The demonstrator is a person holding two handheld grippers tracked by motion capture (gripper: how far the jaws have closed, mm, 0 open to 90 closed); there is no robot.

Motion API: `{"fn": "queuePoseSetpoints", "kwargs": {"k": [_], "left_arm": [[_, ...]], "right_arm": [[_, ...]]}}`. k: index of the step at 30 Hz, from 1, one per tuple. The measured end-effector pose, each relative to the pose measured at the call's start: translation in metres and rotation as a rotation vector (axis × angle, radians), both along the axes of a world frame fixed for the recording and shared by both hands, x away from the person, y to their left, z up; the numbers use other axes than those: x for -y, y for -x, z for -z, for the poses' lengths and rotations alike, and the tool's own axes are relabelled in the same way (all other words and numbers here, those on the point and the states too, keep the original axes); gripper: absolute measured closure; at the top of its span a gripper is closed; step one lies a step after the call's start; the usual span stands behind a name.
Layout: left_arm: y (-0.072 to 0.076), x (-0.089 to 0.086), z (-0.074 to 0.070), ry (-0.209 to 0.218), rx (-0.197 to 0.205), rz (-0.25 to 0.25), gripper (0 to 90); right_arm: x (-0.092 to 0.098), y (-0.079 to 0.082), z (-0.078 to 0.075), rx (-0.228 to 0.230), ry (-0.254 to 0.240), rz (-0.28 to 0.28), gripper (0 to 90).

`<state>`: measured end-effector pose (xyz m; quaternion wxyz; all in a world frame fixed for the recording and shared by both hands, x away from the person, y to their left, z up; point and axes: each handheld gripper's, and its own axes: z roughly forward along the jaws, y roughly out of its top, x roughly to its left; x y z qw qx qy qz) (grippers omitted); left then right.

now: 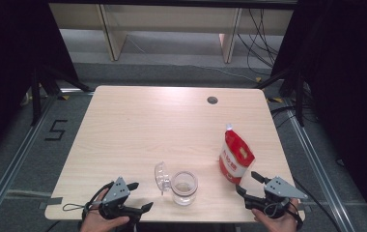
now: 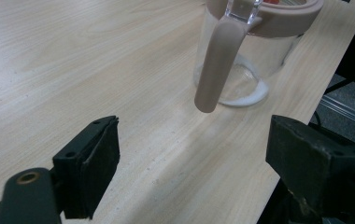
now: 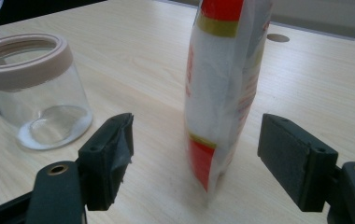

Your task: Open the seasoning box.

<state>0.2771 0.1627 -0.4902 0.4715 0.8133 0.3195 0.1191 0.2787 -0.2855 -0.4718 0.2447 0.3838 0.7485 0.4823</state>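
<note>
A red-and-white plastic pouch (image 1: 235, 159) stood upright on the pale wooden bench (image 1: 138, 125), right of a clear glass jar (image 1: 184, 187) whose hinged lid hung open, apparently ready for filling. The right tool (image 1: 247, 184) was spread wide, its jaws flanking the pouch without touching, seemingly lined up to grasp it. The left tool (image 1: 140, 196) was spread too, empty, left of the jar.

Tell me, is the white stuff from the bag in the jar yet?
The jar already stands open, its lid flipped back, with just a thin white layer at the bottom. The right gripper has open jaws either side of the upright pouch, not gripping. Grabbing, lifting and pouring seem still to come.
</note>
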Motion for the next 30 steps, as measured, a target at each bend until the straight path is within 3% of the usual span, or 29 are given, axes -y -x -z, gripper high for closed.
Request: {"fn": "queuePoseSetpoints", "kwargs": {"k": [1,3,6,9,10,11,12,13,16,17,18,21,22,24,25,26,27,30], "left_arm": [[0.000,0.000,0.001,0.006,0.003,0.000,17.3],[0.000,0.001,0.002,0.009,0.003,-0.001,17.3],[0.002,0.003,0.002,0.020,-0.025,-0.023,17.3],[0.002,0.003,0.001,0.014,-0.023,-0.021,17.3],[0.002,0.002,0.001,0.015,-0.022,-0.025,17.3],[0.000,0.001,0.001,0.009,0.001,-0.006,17.3],[0.001,0.003,0.002,0.022,-0.023,-0.026,17.3],[0.000,0.002,0.002,0.011,-0.023,-0.025,17.3],[-0.001,0.002,0.001,-0.021,-0.021,-0.018,17.3],[0.000,0.004,0.002,0.008,-0.032,-0.022,17.3],[0.000,0.004,0.002,0.008,-0.032,-0.022,17.3],[0.000,0.004,0.002,0.005,-0.025,-0.026,17.3],[-0.001,0.002,0.002,-0.023,-0.011,-0.009,17.3],[-0.001,0.003,0.003,0.004,-0.014,-0.016,17.3],[0.000,0.003,0.003,0.005,-0.015,-0.017,17.3],[-0.001,0.002,0.003,0.000,-0.015,-0.010,17.3],[0.001,0.003,0.003,0.020,-0.030,-0.028,17.3],[-0.001,0.002,0.002,0.010,-0.013,-0.007,17.1]], "right_arm": [[-0.002,0.001,0.000,-0.030,-0.019,0.022,26.9],[-0.002,-0.006,0.002,0.004,-0.002,0.003,26.6],[-0.003,-0.008,0.002,-0.010,-0.007,0.014,26.1],[-0.004,-0.014,0.004,0.000,0.003,0.014,24.6],[-0.006,-0.014,0.004,-0.020,-0.019,0.024,23.8],[-0.005,-0.018,0.005,-0.004,-0.002,0.003,22.6],[-0.007,-0.020,0.006,-0.004,-0.014,0.001,22.3],[-0.009,-0.020,0.006,-0.019,-0.019,0.018,22.0],[-0.009,-0.025,0.007,-0.004,-0.007,-0.005,21.4],[-0.010,-0.027,0.008,0.004,-0.002,0.003,20.9],[-0.010,-0.027,0.008,0.004,-0.002,0.003,20.9],[-0.013,-0.029,0.008,-0.002,-0.010,0.012,20.6],[-0.013,-0.029,0.008,-0.002,-0.010,0.012,20.6],[-0.012,-0.034,0.009,0.030,0.003,-0.005,20.3],[-0.014,-0.032,0.009,-0.004,-0.022,0.012,20.3],[-0.014,-0.034,0.009,0.006,-0.004,-0.004,20.3],[-0.015,-0.033,0.009,-0.007,-0.016,0.014,20.3],[-0.015,-0.034,0.008,0.009,0.001,0.010,20.3]]}}
